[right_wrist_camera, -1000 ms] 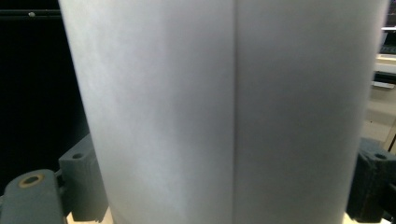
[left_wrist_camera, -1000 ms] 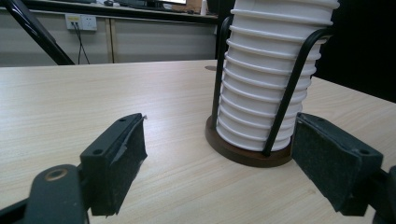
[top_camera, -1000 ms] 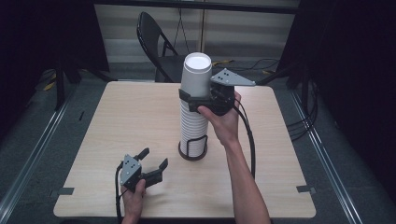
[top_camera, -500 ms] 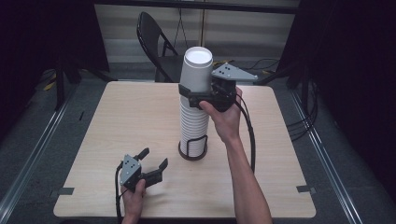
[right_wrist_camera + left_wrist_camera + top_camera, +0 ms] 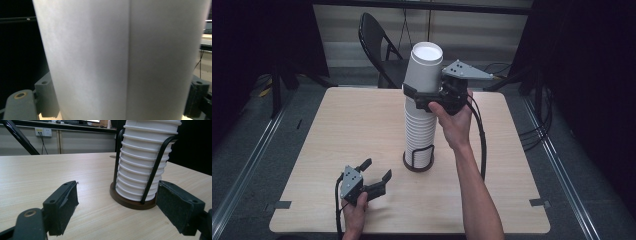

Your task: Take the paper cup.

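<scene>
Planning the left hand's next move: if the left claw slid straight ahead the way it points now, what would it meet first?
Probably the round dark wooden base of the black wire cup holder, then the stacked white paper cups; the open left claw points there over bare table.

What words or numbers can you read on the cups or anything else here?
None: the top cup held by the right gripper is plain white, and so is the stack of cups.
The wall sockets bear marks too small to read.
</scene>
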Tool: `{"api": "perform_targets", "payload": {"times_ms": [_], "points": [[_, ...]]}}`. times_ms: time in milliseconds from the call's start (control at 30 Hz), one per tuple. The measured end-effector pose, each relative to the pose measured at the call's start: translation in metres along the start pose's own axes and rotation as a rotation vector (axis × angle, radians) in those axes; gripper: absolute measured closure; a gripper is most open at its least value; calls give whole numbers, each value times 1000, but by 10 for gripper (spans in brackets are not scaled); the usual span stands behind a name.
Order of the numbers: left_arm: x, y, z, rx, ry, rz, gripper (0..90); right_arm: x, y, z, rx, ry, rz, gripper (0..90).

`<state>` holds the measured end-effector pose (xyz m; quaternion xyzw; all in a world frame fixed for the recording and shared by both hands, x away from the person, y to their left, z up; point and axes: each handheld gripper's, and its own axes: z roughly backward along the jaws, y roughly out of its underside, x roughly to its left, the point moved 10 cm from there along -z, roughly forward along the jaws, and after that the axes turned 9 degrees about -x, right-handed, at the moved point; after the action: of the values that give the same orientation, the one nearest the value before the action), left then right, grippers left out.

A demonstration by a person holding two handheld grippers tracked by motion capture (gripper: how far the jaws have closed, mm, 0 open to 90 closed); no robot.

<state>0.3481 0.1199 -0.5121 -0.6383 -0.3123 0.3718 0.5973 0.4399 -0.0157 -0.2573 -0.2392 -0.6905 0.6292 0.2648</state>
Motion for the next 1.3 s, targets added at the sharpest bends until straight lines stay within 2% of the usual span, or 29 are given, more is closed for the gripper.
{"api": "perform_targets", "payload": {"times_ms": [200, 333, 733, 767, 1100, 1300], "points": [[0, 0, 0, -1, 0, 4, 179, -1, -12, 1, -27, -1, -7, 129], [0, 0, 0, -1, -1, 4, 179, -3, -22, 4, -60, 2, -31, 130], [0, 0, 0, 0, 0, 5, 178, 2, -40, 6, -90, -18, -40, 134], [0, 0, 0, 0, 0, 4, 179, -1, -42, 7, -92, 4, -38, 134], [0, 0, 0, 4, 1, -3, 178, -6, -57, 16, -130, 1, -72, 137], [-1, 1, -1, 8, 2, -13, 211, -13, -57, 25, -136, 18, -87, 138]]}}
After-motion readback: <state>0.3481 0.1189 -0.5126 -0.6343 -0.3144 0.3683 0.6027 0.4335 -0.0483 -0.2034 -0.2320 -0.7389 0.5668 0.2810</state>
